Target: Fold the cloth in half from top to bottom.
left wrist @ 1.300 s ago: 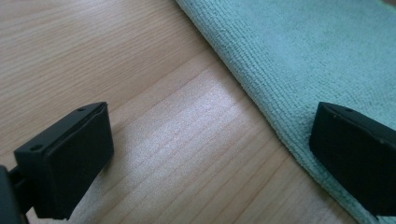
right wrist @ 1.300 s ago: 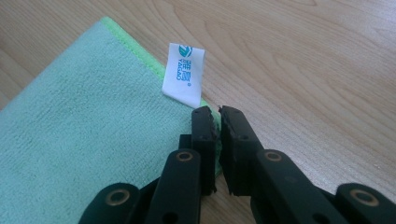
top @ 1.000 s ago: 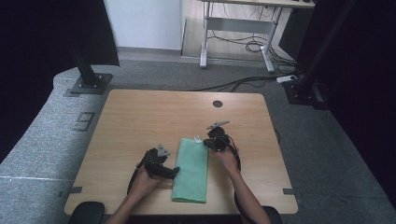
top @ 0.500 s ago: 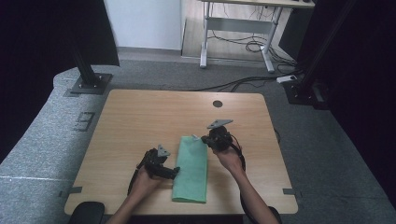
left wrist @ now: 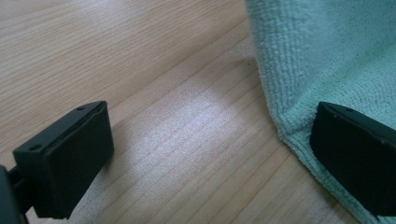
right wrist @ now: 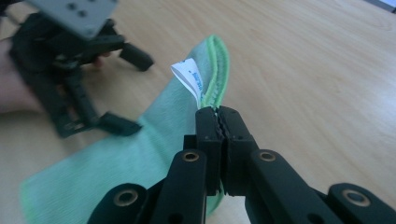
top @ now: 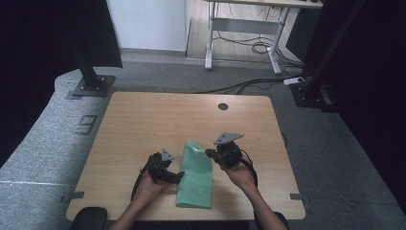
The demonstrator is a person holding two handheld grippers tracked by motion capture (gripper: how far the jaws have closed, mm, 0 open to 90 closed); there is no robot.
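My right gripper [right wrist: 219, 114] pinches the cloth's [top: 196, 175] far corner by the tag [right wrist: 189, 79], lifting it to fold; the cloth lies on the table [top: 143, 120] near me. My left gripper [left wrist: 205, 149] gapes wide, one jaw on the cloth's edge to hold it down.

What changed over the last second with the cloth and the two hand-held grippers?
The right hand-held gripper, shut on the green cloth's edge beside its white tag, has risen and moved toward the table's far side, lifting the cloth's far end off the wooden table. Unchanged: the left hand-held gripper stays open at the cloth's left edge, one jaw over the cloth; the near end still lies flat.
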